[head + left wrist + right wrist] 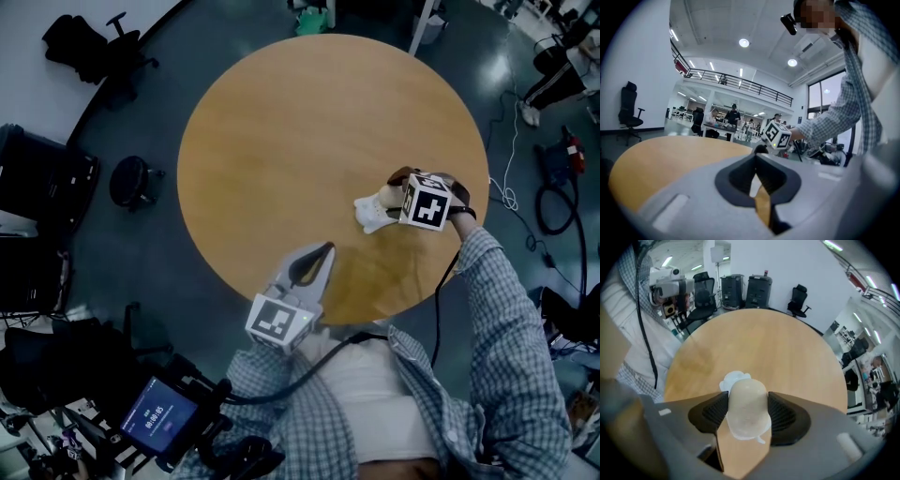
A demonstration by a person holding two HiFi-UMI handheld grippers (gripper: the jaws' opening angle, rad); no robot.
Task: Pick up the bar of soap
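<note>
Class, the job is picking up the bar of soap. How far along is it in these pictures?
Done: the right tongs grip the bar of soap, with a pad on each side. In hand: the soap is right over a white object on the table; whether they touch cannot be told. Left: lifting the soap well clear. The left tongs are shut and empty.

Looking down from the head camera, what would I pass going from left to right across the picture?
Black boxes, stool, left gripper, right gripper clamped on the bar of soap.
</note>
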